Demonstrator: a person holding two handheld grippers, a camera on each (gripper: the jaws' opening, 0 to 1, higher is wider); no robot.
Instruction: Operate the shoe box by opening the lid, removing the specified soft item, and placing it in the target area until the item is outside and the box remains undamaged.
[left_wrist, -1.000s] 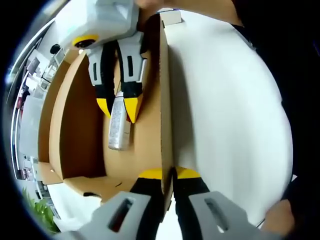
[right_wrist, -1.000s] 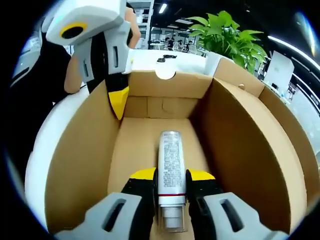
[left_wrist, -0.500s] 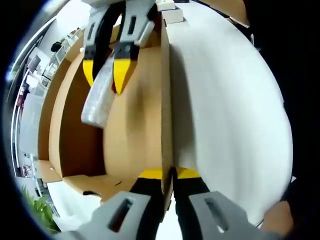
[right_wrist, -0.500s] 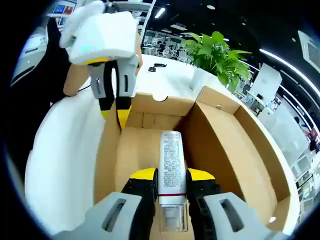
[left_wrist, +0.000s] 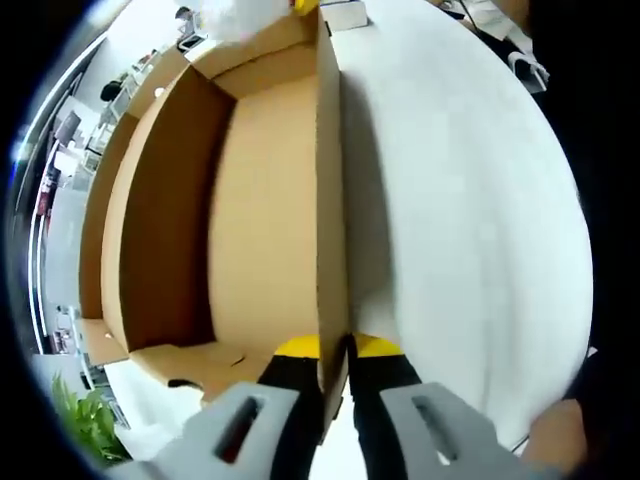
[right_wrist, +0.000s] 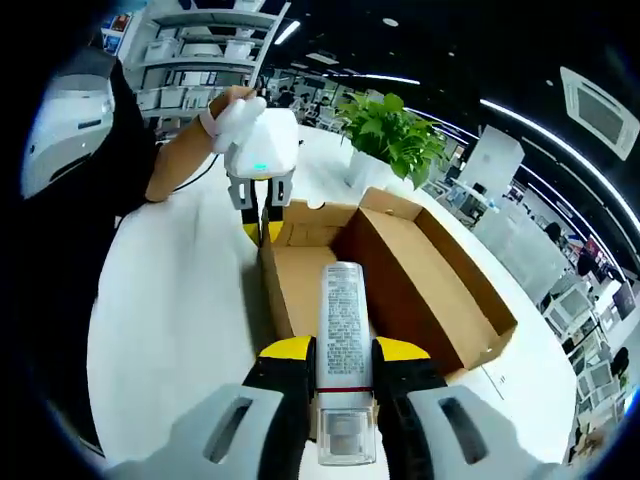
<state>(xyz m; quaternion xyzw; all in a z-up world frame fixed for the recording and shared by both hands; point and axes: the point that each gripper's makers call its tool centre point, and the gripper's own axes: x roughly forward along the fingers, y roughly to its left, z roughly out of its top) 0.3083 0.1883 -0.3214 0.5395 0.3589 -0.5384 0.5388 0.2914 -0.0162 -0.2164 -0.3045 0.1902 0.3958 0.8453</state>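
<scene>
The right gripper (right_wrist: 330, 352) has lifted the tube (right_wrist: 343, 315) up out of the shoe box (right_wrist: 400, 270), which now looks empty inside. Its fingers (right_wrist: 283, 350) are closed tight on the tube, near the cap end. The left gripper (left_wrist: 335, 348) pinches the box's side wall (left_wrist: 328, 200) to hold it steady. The taking-out step looks nearly done. Next, I think the tube must go to a free spot on the white bench (right_wrist: 170, 300).

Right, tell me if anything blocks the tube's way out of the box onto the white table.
Nothing visible does. The right gripper holds the tube above the open box. The white table beside it looks bare. The left gripper is clamped on the box's side wall, off the tube's path.
</scene>
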